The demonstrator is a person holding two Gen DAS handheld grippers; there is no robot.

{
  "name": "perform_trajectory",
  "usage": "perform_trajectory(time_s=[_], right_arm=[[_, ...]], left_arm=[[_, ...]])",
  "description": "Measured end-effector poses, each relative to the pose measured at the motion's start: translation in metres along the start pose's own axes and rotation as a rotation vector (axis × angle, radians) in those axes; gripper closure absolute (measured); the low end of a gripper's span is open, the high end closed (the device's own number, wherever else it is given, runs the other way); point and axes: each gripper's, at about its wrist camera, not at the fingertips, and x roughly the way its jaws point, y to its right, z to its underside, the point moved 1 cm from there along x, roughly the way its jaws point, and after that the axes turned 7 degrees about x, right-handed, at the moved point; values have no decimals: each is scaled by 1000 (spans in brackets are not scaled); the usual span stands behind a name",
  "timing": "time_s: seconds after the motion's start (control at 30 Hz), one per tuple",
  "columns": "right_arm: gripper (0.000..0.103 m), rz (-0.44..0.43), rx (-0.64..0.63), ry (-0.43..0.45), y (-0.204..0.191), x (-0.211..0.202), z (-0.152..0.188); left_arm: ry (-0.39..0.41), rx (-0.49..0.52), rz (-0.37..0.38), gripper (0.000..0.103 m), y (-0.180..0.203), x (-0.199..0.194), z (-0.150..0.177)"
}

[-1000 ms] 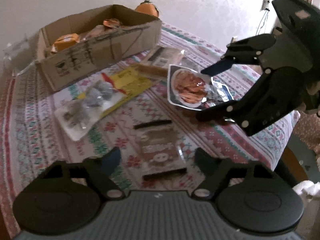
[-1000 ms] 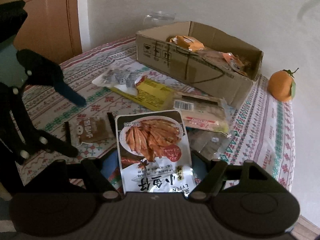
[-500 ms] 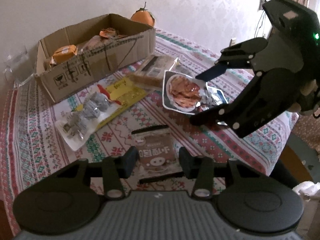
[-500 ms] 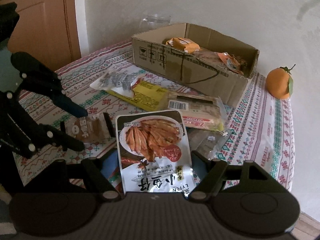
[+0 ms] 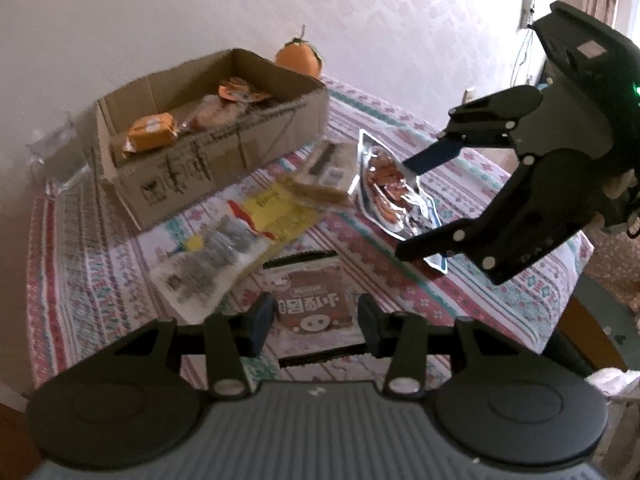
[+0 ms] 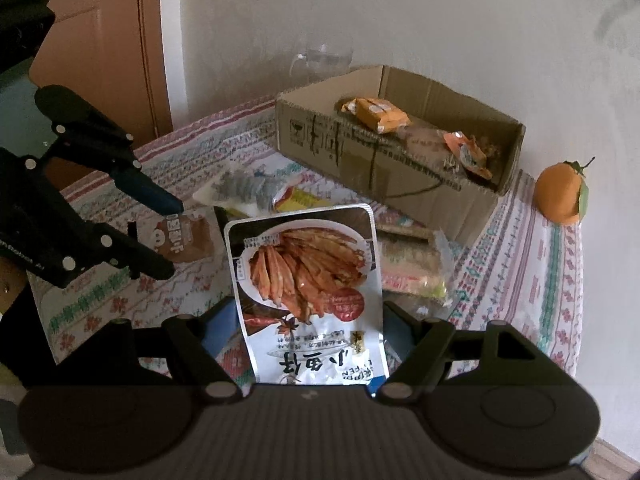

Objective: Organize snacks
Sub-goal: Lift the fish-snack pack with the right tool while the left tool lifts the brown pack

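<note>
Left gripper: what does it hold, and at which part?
The left gripper holds the small brown snack packet, pinched by its two side edges.

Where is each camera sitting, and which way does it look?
Left wrist view: sits on the left gripper, looking forward and down over the table; its fingers pinch a brown snack packet, and the right gripper shows at the right.
Right wrist view: sits on the right gripper, looking down at the fish snack bag held between its fingers; the left gripper shows at the left.
Both views share the cardboard box, the orange and the tablecloth.
</note>
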Motion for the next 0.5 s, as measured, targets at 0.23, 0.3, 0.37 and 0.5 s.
perform_trajectory(time_s=[0.23,0.3,0.37,0.5], right_arm=[[22,-17,17,4,-1,8,-7],[22,-16,6,1,-4,14,-6],[21,-39,17,-24,-4,22,-4],[11,-42,17,-63,-2,40,6]], left_arm=[[9,-10,-4,58,-5,-1,-1],[8,-12,-5,58,-6,0,0],[5,-13,-4,58,-6,2,0],[-13,-26,3,71,-9,5,2]])
